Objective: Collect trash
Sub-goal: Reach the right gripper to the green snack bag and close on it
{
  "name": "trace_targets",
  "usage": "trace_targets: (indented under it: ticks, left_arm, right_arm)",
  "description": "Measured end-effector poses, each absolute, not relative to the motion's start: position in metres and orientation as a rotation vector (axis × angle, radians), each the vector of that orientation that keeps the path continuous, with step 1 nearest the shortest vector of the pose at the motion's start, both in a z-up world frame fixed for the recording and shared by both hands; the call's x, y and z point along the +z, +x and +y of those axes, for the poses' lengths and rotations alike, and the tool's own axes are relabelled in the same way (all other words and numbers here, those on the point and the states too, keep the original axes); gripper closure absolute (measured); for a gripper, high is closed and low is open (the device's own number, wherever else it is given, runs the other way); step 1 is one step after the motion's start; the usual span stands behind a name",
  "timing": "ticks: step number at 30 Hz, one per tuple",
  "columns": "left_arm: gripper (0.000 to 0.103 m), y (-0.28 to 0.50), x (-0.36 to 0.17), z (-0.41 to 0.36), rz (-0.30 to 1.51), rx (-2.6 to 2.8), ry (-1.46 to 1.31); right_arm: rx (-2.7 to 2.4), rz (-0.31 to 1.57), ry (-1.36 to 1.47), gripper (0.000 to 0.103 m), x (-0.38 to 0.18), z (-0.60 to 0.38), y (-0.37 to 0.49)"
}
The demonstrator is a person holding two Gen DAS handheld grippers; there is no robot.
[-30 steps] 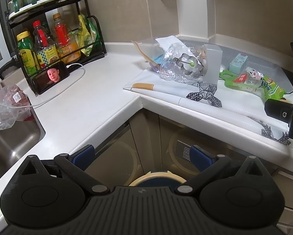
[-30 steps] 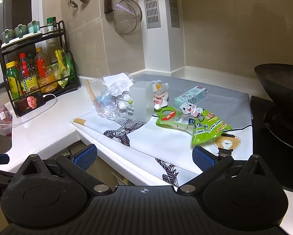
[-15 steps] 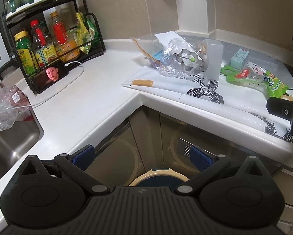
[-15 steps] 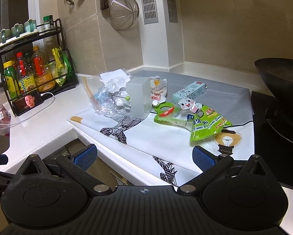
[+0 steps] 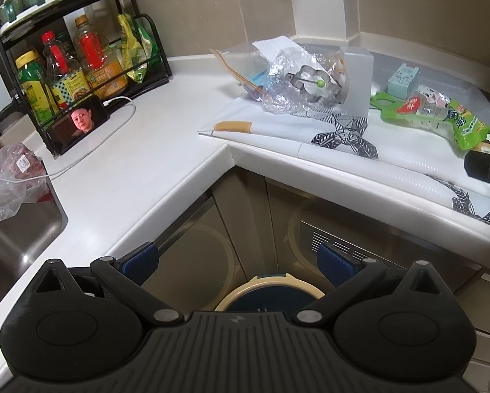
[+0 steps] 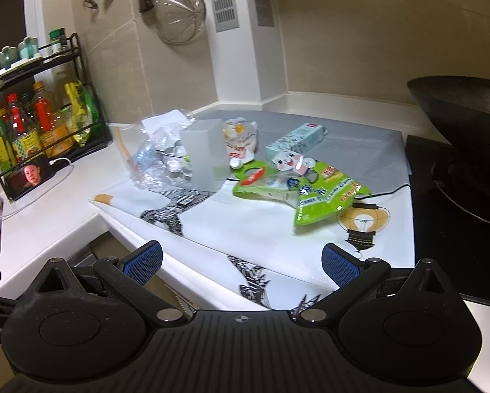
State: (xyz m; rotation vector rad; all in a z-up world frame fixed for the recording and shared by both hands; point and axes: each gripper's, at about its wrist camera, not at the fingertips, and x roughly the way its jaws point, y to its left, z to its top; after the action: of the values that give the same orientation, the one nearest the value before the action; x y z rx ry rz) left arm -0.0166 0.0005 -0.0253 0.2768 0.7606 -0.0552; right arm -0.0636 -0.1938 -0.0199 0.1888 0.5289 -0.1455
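Trash lies on a patterned mat (image 6: 245, 229) on the counter: a green snack bag (image 6: 323, 193), a crumpled clear plastic bag (image 6: 156, 163) with a metal cutter, a frosted white box (image 6: 205, 160), a teal carton (image 6: 294, 139) and a white pouch (image 6: 241, 140). In the left wrist view the green bag (image 5: 441, 118), clear bag (image 5: 297, 82) and white box (image 5: 356, 82) lie far ahead. A round bin (image 5: 271, 291) with a cream rim stands on the floor under my left gripper (image 5: 238, 258), which is open and empty. My right gripper (image 6: 241, 262) is open and empty, above the counter's front edge.
A black rack (image 5: 74, 65) with bottles and a phone (image 5: 78, 122) stand at the back left. A sink (image 5: 12, 242) with a plastic bag (image 5: 9, 180) is at the left. A black wok (image 6: 467, 137) sits on the hob at the right. Cabinet doors are below the counter.
Both grippers have moved a little forward toward the counter and tilted down slightly. Both stay open and empty.
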Motion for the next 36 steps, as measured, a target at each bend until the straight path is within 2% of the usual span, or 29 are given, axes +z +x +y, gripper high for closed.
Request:
trace_targets:
  ticks: [13,20,33,36]
  left_arm:
    - [0.000,0.005,-0.024,-0.018,0.759,-0.081,0.293]
    - [0.000,0.026,-0.015,-0.029,0.748,-0.070,0.295]
    - [0.000,0.057,-0.012,-0.062,0.738,-0.084,0.316]
    - [0.000,0.068,-0.012,-0.075,0.731,-0.102,0.315]
  right_arm:
    - [-0.268,0.507,0.211,0.000,-0.033,-0.242,-0.033]
    - [-0.244,0.488,0.062,0.000,-0.034,-0.254,0.009]
    - [-0.128,0.671,-0.078,0.000,-0.057,-0.285,0.094]
    - [-0.110,0.677,-0.036,0.006,-0.065,-0.293,0.098]
